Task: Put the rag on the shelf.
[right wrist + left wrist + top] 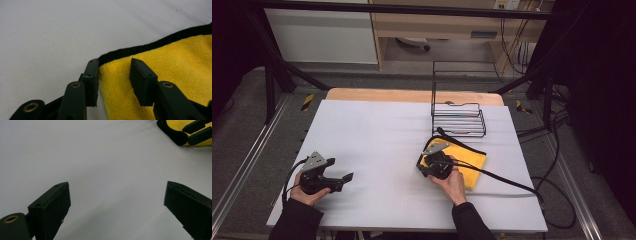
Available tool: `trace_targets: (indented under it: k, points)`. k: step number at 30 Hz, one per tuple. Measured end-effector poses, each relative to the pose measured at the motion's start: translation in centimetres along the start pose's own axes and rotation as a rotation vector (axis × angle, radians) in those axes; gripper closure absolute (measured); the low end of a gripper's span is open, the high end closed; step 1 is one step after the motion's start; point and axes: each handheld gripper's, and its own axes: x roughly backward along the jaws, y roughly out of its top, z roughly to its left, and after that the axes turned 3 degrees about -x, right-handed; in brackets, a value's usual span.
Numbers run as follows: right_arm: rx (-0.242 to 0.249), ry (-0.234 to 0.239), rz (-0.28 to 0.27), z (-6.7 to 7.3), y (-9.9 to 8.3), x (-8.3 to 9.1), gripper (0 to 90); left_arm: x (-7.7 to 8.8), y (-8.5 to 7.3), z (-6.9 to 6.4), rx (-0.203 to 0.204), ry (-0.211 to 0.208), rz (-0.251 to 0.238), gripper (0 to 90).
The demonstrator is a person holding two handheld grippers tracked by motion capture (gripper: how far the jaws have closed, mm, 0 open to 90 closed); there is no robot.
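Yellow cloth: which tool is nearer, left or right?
Right. The right tool straddles a corner of the yellow cloth; the left tool sits well off over bare table.

- No text, label, brand, number or sign can be read in any of the three views.
- The yellow-and-black striped tape markers (307, 101) on the floor bear no lettering.

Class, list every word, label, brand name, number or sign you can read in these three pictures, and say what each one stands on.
None can be read.
Pale label on the wooden furniture behind the table: too small and blurred.
White panel at the top edge: blurred, no characters legible.
Yellow-and-black floor markers: stripes only, no text.
Yellow fleece cloth with black edging, black wire rack, black grippers: no print visible.
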Motion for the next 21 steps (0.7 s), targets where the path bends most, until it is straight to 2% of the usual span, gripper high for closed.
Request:
trace_targets:
  k: [4,10,14,18,21]
  points:
    - [0.039,-0.029,0.003,0.12,-0.18,-0.14,67.9,-0.02,0.0,0.0,0.002,0.001,0.003,6.9]
    - [0.068,-0.053,0.009,0.12,-0.26,-0.18,77.0,0.02,0.0,0.04,0.005,0.003,0.001,7.0]
    - [0.051,-0.048,0.014,-0.03,-0.14,-0.14,82.0,0.03,-0.01,0.06,0.005,0.002,0.001,7.1]
    - [0.011,-0.037,0.015,-0.2,0.06,0.05,84.5,0.08,-0.01,0.11,0.007,0.002,-0.001,7.3]
    - [0.009,-0.03,-0.002,-0.25,0.27,0.63,85.1,0.1,-0.01,0.14,0.007,0.003,-0.002,7.3]
